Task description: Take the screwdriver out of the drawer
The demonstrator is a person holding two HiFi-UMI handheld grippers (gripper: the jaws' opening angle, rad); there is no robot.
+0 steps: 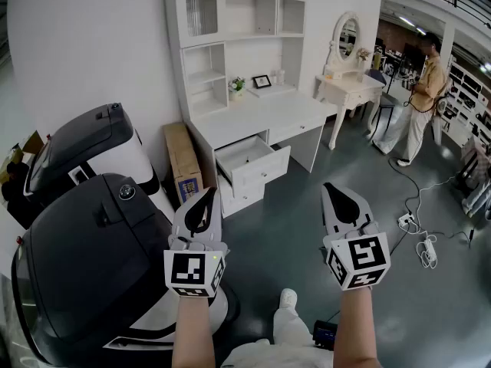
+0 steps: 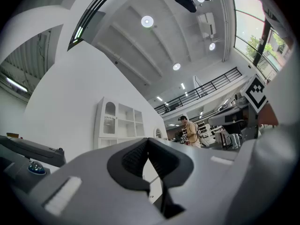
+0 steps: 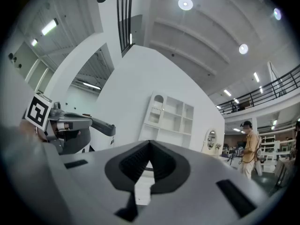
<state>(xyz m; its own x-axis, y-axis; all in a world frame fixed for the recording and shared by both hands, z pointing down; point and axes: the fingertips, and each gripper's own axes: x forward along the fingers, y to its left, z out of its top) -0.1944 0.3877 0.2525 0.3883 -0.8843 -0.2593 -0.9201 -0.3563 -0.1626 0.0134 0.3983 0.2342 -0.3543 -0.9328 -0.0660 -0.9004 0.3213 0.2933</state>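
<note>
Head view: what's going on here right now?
A person holds the left gripper and right gripper out in front, both shut and empty. Ahead stands a white desk with its top drawer open; no screwdriver shows from here. Neither gripper has reached the drawer. Another person stands farther back.

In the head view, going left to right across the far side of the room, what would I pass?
dark-lidded white machine → cardboard box → open drawer → dressing table with oval mirror → standing person
</note>
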